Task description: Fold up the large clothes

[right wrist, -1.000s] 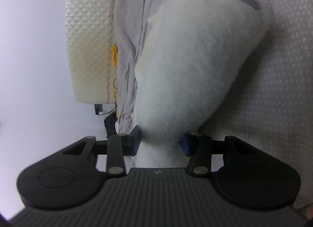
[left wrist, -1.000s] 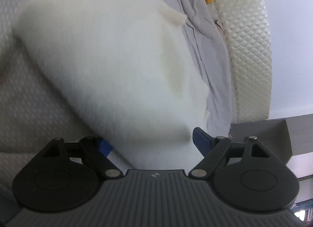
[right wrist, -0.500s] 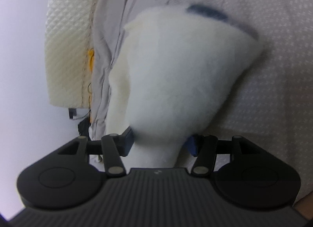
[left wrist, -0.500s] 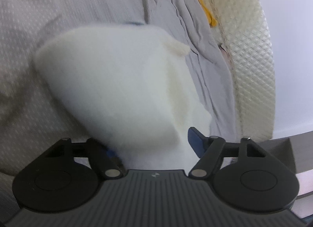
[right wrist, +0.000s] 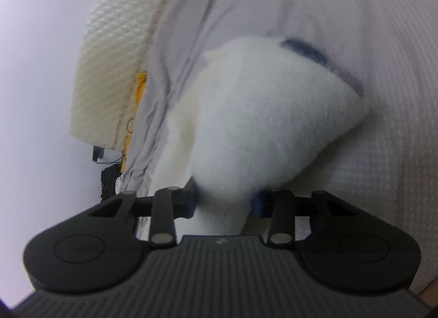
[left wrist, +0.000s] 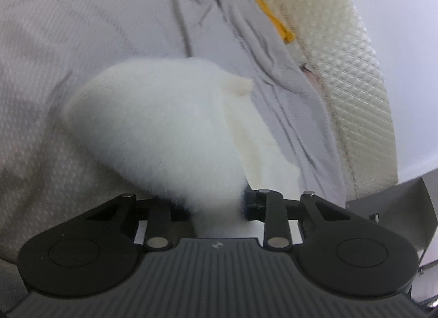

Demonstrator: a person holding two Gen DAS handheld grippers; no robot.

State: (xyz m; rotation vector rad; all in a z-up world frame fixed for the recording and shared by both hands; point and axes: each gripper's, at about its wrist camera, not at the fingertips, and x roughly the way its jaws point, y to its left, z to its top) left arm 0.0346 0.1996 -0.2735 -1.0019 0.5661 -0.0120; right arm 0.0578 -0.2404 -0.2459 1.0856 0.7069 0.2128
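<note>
A white fluffy garment (left wrist: 164,131) hangs bunched from both grippers above the bed. In the left wrist view a narrow neck of it runs between the fingers of my left gripper (left wrist: 216,208), whose jaws are closing and pinching the fleece. The right wrist view shows the same garment (right wrist: 262,115) with a dark blue trim (right wrist: 303,49) along its far edge. My right gripper (right wrist: 223,203) also has its jaws closing, and its blue pads squeeze a gathered fold of the fleece. The fingertips of both grippers are mostly hidden by the pile.
A pale dotted bed sheet (left wrist: 68,30) lies under the garment, with a crumpled grey cloth (left wrist: 246,44) along its edge. Beside it runs a cream quilted mattress edge (left wrist: 342,57) with a yellow strip (left wrist: 273,16). A grey box (left wrist: 397,203) stands at the right; dark cabling (right wrist: 109,181) hangs below.
Both grippers have risen with the garment, so more of the sheet shows around it. The left jaws have narrowed sharply onto the fleece. The right jaws widened briefly, then narrowed again.
</note>
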